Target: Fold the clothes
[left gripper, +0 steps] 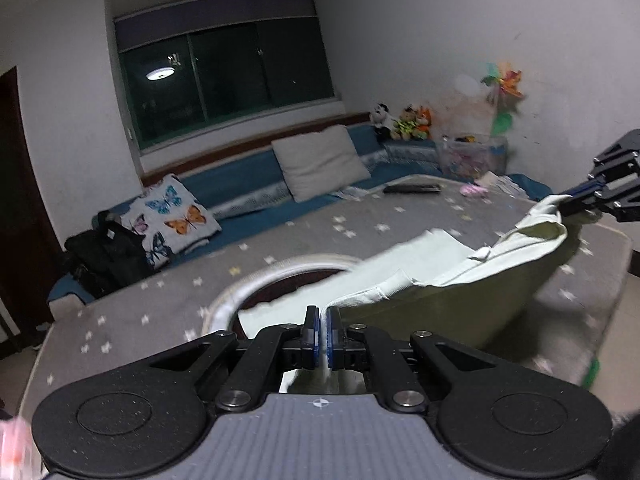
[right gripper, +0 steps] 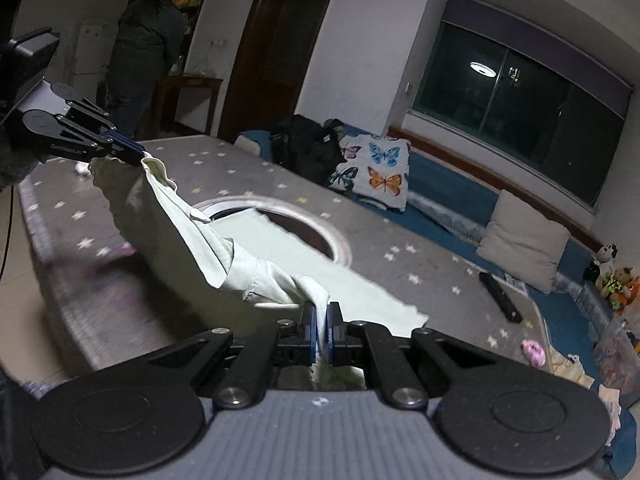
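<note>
The left claw is pinching one end of the pale green cloth. The right claw is pinching the other end, so the cloth is hanging between them over the gray bed.

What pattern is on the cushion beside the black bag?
Colourful butterflies on white: blue, orange, purple. The cushion shows best in the right wrist view.

The left hand-held gripper has its blue-padded jaws pressed nearly together, pinching pale cloth between them. The right hand-held gripper is clamped the same way on another part of that cloth. In the left wrist view the right one sits at about 3 o'clock, raised; in the right wrist view the left one sits at about 10 o'clock
</note>
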Motion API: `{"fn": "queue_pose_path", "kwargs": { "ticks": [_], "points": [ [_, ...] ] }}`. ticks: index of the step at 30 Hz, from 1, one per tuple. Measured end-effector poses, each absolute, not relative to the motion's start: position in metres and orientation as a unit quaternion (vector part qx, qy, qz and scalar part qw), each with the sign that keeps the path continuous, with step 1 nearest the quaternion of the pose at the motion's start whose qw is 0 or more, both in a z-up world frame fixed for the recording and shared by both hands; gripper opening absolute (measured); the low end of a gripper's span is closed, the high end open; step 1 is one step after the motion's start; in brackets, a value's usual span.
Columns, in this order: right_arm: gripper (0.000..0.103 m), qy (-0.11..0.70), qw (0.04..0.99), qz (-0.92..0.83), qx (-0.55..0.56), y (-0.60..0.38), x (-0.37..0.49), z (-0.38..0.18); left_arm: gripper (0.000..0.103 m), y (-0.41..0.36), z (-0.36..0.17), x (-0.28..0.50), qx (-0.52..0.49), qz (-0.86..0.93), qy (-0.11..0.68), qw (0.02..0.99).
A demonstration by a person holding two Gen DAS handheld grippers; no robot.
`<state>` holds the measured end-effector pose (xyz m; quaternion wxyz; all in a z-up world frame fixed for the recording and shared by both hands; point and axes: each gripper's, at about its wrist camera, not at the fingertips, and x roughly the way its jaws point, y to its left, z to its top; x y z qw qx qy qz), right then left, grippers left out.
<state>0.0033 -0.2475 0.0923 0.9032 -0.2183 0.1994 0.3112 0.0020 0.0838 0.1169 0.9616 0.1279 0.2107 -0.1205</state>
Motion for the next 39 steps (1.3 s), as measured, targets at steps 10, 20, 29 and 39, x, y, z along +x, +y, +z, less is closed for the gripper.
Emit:
{"fn": "queue_pose_path", "kwargs": {
  "ticks": [10, 20, 29, 39],
  "points": [
    [0.004, 0.236, 0.903, 0.305, -0.19, -0.234, 0.121, 0.086, 0.004, 0.094, 0.1, 0.132, 0.104, -0.098, 0.254, 0.957],
    [0.004, 0.304, 0.892, 0.295, -0.159, -0.22, 0.234, 0.039, 0.004, 0.1, 0.045, 0.241, 0.085, -0.089, 0.33, 0.936],
    [0.01, 0.325, 0.916, 0.231, -0.039, -0.241, 0.286, -0.004, 0.01, 0.118, 0.014, 0.27, 0.025, -0.051, 0.355, 0.933],
    [0.01, 0.316, 0.91, 0.264, -0.059, -0.24, 0.258, 0.01, 0.015, 0.123, 0.031, 0.243, -0.001, -0.047, 0.339, 0.94]
  ]
}}
